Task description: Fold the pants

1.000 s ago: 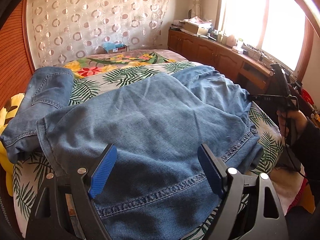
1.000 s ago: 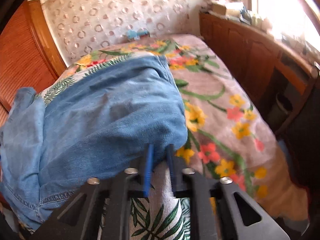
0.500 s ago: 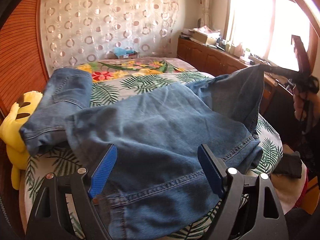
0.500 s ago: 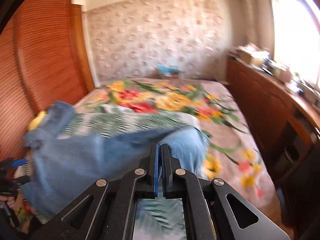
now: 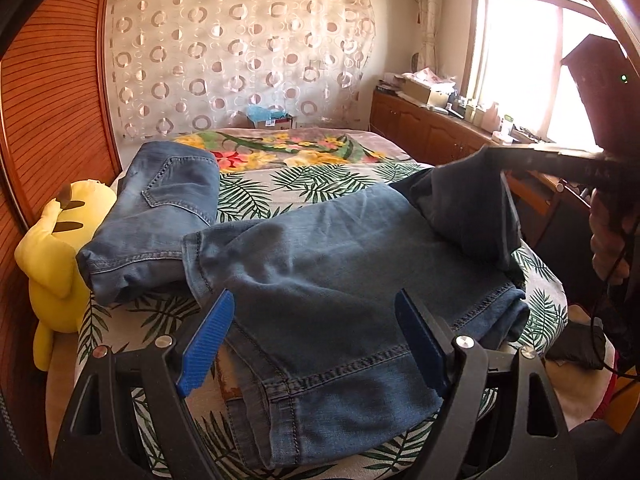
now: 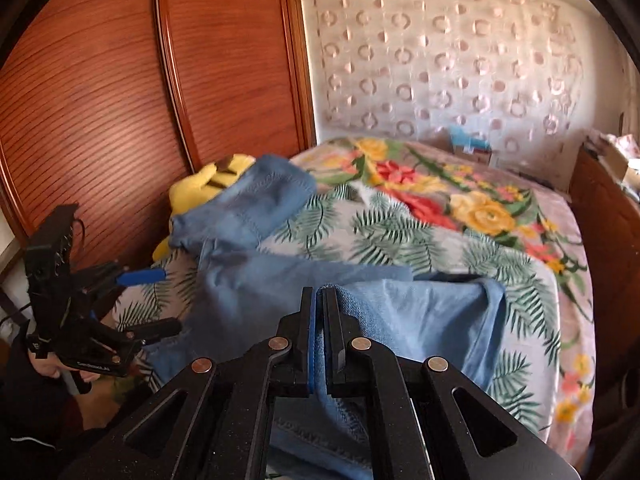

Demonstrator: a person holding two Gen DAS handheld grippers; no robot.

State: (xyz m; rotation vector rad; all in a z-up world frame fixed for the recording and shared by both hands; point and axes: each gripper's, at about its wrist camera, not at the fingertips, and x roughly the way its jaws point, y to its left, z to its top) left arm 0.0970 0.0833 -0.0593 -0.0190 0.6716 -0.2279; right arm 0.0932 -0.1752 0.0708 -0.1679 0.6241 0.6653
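Around my work area I see a bed (image 5: 320,184) covered in a floral and palm-leaf spread. A yellow plush toy (image 5: 60,248) sits wedged against the wooden wardrobe doors (image 6: 100,100) on the far side, touching a second pair of folded jeans (image 5: 156,216). That folded pair lies just beside the pants and partly overlaps their edge, so it crowds that end of the spread. A blue-topped box (image 5: 268,118) sits at the head of the bed under the circle-patterned curtain (image 5: 240,52), and a wooden cabinet (image 5: 432,132) full of clutter runs under the bright window.

The pants (image 5: 340,280) lie spread across the near part of the bed, with the hem end hanging toward me.

My left gripper (image 5: 316,340) hovers over the hem end with its fingers (image 5: 206,340) spread wide; denim shows between them, but the pads do not press on it. From the right wrist view I see it off at the bed's edge (image 6: 144,300), apart from the cloth.

My right gripper (image 6: 319,332) has its fingers (image 6: 306,336) clamped together on a fold of the pants, a strip of denim pinched between the pads. In the left wrist view that corner is lifted clear of the bed, draping down from the fingertips (image 5: 492,156).
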